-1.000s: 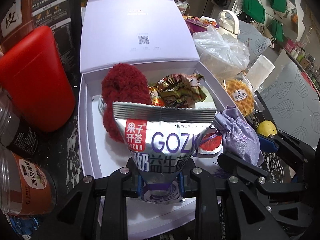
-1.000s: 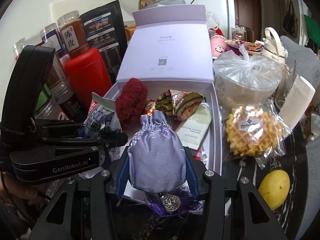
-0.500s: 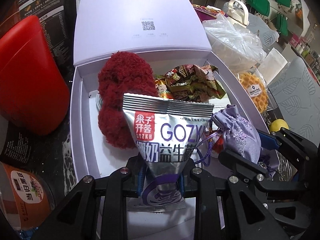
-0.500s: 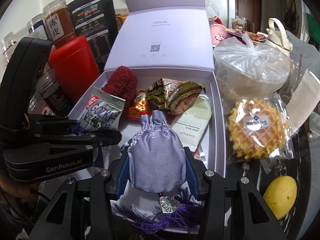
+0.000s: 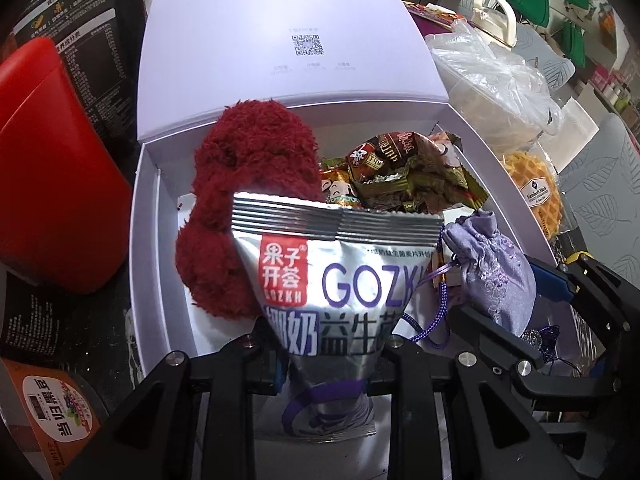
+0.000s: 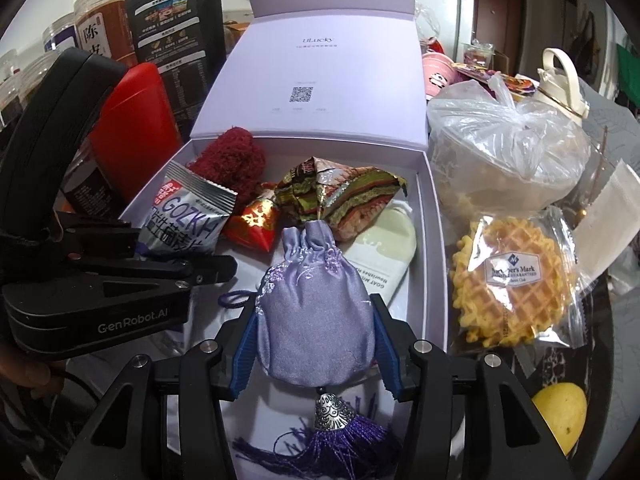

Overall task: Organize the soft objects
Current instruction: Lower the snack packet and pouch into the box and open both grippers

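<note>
My left gripper [image 5: 328, 364] is shut on a silver GOZKH snack packet [image 5: 336, 272] and holds it over the front of the open lavender gift box [image 5: 148, 208]. My right gripper [image 6: 316, 344] is shut on a lilac satin drawstring pouch [image 6: 316, 320] with a purple tassel [image 6: 332, 440], held over the box's front right part. The pouch also shows in the left wrist view [image 5: 492, 272], the packet in the right wrist view [image 6: 188, 216]. Inside the box lie a dark red fuzzy item [image 5: 248, 200], crumpled green-brown snack wrappers [image 6: 344, 192], a red packet [image 6: 256, 224] and a white sachet [image 6: 384, 256].
The box lid [image 6: 320, 80] stands open at the back. A red container [image 5: 52, 160] and jars [image 6: 96, 24] stand left of the box. On the right are a clear plastic bag [image 6: 504, 152], a bagged waffle [image 6: 516, 280] and a yellow lemon [image 6: 560, 416].
Both grippers have moved forward over the box with their loads. The packet and the pouch now sit deeper over the box interior, closer to the red fuzzy item and wrappers.
</note>
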### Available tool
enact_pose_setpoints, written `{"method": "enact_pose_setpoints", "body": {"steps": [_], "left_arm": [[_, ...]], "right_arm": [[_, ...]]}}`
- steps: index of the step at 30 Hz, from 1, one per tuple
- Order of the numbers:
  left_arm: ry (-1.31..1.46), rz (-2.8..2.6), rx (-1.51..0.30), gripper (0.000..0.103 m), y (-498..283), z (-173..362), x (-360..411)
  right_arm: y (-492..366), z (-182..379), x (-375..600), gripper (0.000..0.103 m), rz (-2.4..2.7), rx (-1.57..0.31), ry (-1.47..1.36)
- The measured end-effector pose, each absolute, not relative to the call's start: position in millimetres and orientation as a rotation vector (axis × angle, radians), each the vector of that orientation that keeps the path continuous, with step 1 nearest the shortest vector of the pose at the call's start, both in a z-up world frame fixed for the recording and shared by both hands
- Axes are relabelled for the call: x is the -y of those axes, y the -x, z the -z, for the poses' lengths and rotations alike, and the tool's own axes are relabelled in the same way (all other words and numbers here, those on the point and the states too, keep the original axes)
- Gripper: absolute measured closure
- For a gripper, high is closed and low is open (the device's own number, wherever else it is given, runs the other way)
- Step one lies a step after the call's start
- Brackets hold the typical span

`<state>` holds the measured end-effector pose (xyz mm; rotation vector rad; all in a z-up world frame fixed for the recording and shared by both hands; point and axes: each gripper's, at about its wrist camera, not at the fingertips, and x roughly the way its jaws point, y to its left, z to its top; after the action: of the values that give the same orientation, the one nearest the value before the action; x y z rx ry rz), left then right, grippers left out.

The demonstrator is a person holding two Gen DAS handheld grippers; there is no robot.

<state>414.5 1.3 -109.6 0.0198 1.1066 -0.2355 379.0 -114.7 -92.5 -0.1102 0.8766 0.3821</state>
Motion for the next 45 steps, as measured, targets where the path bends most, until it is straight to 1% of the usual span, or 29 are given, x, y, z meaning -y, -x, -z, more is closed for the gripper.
{"method": "enact_pose_setpoints", "body": {"steps": [3, 5, 7, 10, 18, 22, 25, 26, 27, 28, 29, 32, 41, 45], "left_arm": [[-0.017, 0.228, -1.109, 0.078, -416.7, 110.7, -2.5], [-0.016, 0.218, -1.110, 0.078, -418.4, 110.4, -3.3], [-0.023, 0.217, -1.107, 0.078, -420.1, 109.5, -2.0], [-0.040, 0.222, -1.092, 0.078, -421.8, 107.4, 2.4], [-0.087, 0.243, -1.031, 0.078, -405.2, 99.2, 20.0], [-0.122, 0.216, -1.037, 0.077, -402.3, 97.0, 27.4], [-0.129, 0.191, -1.050, 0.070, -401.6, 97.3, 30.5], [-0.131, 0.186, -1.056, 0.060, -402.4, 97.4, 28.7], [-0.132, 0.185, -1.061, 0.043, -403.6, 98.1, 27.0], [-0.125, 0.191, -1.053, 0.033, -403.2, 97.5, 26.7], [-0.122, 0.190, -1.039, 0.019, -402.4, 96.1, 26.1], [-0.127, 0.171, -0.998, 0.018, -398.8, 90.3, 24.6], [-0.127, 0.166, -0.974, 0.018, -390.4, 79.7, 17.2], [-0.123, 0.151, -0.944, 0.018, -371.2, 67.9, 1.5]], "right_arm": [[-380.3, 92.4, 115.1, 0.050, -0.378, -0.876, 0.118], [-380.7, 92.0, 114.9, 0.047, -0.383, -0.883, 0.114], [-380.8, 90.3, 113.5, 0.037, -0.384, -0.885, 0.110], [-377.6, 84.5, 113.3, 0.027, -0.358, -0.864, 0.121], [-361.8, 70.0, 124.0, 0.021, -0.317, -0.823, 0.138], [-357.4, 67.7, 129.3, 0.021, -0.295, -0.814, 0.138], [-358.6, 66.8, 134.8, 0.021, -0.287, -0.825, 0.112], [-359.2, 66.3, 136.0, 0.021, -0.286, -0.826, 0.104], [-360.0, 66.3, 137.2, 0.021, -0.286, -0.826, 0.095], [-360.0, 65.9, 138.1, 0.021, -0.286, -0.825, 0.090], [-359.8, 65.6, 138.7, 0.021, -0.287, -0.824, 0.087], [-360.6, 64.6, 138.9, 0.021, -0.290, -0.820, 0.086], [-364.3, 64.4, 139.5, 0.021, -0.294, -0.819, 0.079], [-364.5, 60.9, 138.6, 0.021, -0.296, -0.812, 0.078]]}}
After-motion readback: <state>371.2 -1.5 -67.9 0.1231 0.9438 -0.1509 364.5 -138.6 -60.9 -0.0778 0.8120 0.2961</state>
